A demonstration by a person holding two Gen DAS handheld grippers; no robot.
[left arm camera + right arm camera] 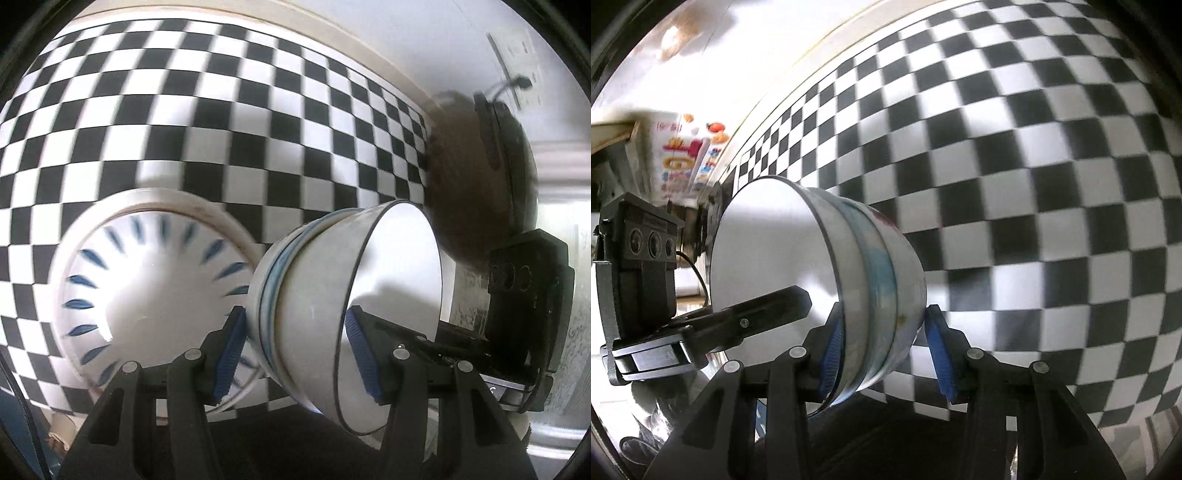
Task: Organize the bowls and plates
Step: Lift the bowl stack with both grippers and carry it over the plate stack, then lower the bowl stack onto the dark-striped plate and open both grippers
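Note:
A stack of white bowls (pixel 332 295) with a dark rim and a blue band is held between both grippers above the checkered cloth (pixel 221 110). My left gripper (pixel 299 354) is shut on the stack's wall, one finger inside, one outside. My right gripper (pixel 882 358) is shut on the opposite wall of the same stack (pixel 849 277). A white plate with blue leaf marks (pixel 147 284) lies on the cloth to the left of the stack. The right gripper shows in the left wrist view (pixel 517 314), and the left gripper's finger shows in the right wrist view (pixel 757 317).
The black and white checkered cloth (pixel 1034 184) covers the table. A wall and a dark blurred round object (pixel 476 166) are at the right of the left wrist view. A colourful package (pixel 690 158) stands far left in the right wrist view.

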